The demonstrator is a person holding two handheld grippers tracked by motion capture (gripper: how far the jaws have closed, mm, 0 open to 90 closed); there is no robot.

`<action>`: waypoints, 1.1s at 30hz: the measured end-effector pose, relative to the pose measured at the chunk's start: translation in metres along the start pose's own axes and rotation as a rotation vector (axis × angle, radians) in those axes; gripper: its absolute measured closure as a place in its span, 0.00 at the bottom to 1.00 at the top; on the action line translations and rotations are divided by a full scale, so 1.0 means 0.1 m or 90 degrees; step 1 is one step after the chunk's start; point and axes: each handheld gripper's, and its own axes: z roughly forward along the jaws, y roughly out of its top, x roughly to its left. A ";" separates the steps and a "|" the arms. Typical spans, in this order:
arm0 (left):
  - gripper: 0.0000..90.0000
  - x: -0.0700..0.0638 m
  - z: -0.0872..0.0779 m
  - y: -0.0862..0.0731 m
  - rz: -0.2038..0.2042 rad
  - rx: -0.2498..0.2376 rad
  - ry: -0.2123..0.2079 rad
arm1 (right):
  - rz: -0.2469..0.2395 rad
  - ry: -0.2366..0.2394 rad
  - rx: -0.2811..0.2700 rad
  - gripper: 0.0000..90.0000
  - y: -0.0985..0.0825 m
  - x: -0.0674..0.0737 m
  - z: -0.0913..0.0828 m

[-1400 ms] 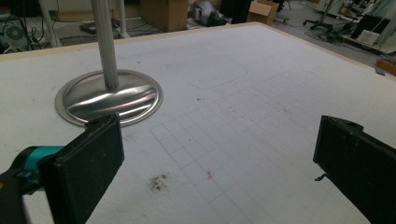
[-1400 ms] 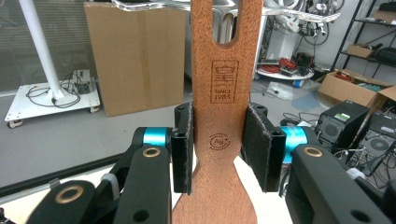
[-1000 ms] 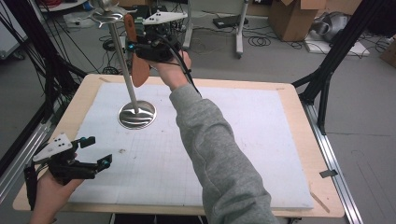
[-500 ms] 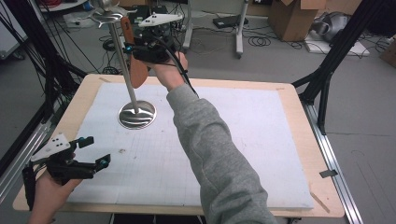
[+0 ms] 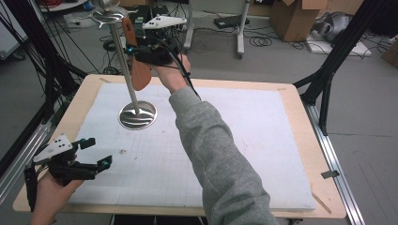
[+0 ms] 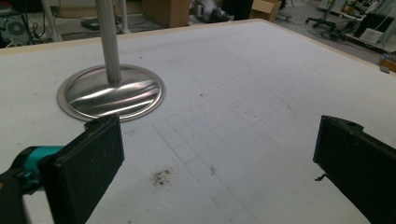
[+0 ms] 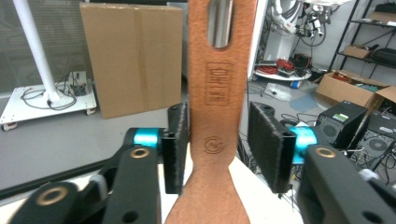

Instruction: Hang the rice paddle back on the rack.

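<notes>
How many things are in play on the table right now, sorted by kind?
Metal stand: 1
Brown spatula, hanging on the stand: 1
Grippers: 2, the left gripper over the near table edge and the right gripper up at the spatula
Total: 4
</notes>
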 end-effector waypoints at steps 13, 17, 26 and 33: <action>0.02 0.02 -0.03 0.01 -0.006 -0.009 0.003 | 0.032 0.005 0.006 0.28 -0.13 -0.04 -0.15; 0.02 0.02 -0.03 0.01 -0.007 -0.009 0.004 | 0.044 0.018 0.014 0.21 -0.18 -0.06 -0.20; 0.02 -0.01 0.03 0.00 -0.007 -0.001 -0.005 | 0.051 0.032 0.024 0.16 -0.32 -0.11 -0.34; 0.03 -0.01 0.08 0.01 -0.007 -0.003 -0.009 | 0.065 0.020 0.021 0.16 -0.40 -0.18 -0.50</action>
